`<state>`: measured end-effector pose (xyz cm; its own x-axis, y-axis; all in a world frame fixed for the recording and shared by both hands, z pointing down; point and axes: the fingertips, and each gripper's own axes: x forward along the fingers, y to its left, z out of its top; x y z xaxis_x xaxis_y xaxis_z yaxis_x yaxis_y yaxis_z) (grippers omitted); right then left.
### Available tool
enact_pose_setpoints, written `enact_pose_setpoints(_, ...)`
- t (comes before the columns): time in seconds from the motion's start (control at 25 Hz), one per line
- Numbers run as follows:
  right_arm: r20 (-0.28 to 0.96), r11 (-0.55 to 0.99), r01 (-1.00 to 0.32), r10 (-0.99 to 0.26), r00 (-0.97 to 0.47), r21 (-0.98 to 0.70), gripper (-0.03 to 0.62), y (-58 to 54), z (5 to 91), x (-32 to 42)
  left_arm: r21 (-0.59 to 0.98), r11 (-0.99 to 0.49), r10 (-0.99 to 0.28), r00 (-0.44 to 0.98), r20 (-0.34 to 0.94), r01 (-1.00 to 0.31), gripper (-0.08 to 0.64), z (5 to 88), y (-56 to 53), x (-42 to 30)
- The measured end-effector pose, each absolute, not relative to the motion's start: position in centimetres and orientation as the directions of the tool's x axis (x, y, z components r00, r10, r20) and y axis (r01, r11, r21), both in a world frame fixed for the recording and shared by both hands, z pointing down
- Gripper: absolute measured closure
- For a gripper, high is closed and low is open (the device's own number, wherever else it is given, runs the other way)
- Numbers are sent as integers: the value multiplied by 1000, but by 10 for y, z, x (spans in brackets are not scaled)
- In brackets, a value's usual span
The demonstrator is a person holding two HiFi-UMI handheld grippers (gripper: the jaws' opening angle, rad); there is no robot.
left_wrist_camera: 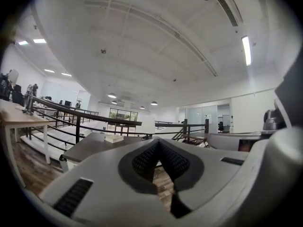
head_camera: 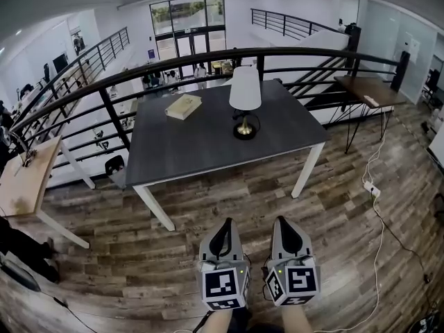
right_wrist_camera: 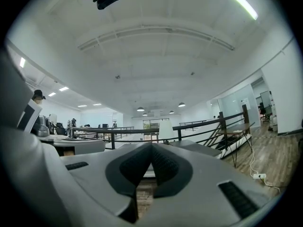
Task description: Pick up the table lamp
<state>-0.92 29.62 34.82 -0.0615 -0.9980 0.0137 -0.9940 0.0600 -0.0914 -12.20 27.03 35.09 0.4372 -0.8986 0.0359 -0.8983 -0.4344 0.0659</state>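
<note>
Head view: the left gripper and right gripper are held side by side low in the frame over the wooden floor, both pointing at the dark table. The table lamp stands upright on that table, well ahead of both pairs of fingertips and roughly in line with the gap between the grippers. A book lies on the table ahead and left of the left fingers.

Left gripper view: the left gripper's fingers are closed, pads meeting at the tips. The lamp's white shade shows just above the tips, far beyond them; the book sits to their left.

Right gripper view: the right gripper's fingers are closed, pad against pad. The lamp rises beyond the tips, slightly to their right, well apart from them
</note>
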Motion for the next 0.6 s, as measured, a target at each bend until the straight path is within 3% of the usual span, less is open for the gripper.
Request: enact_pose_setpoints(0.6, 50, 25, -996, -998, -29, -82, 600, 238, 365, -11, 80, -446, -890, 452, 66, -891, 541, 369, 211, -136)
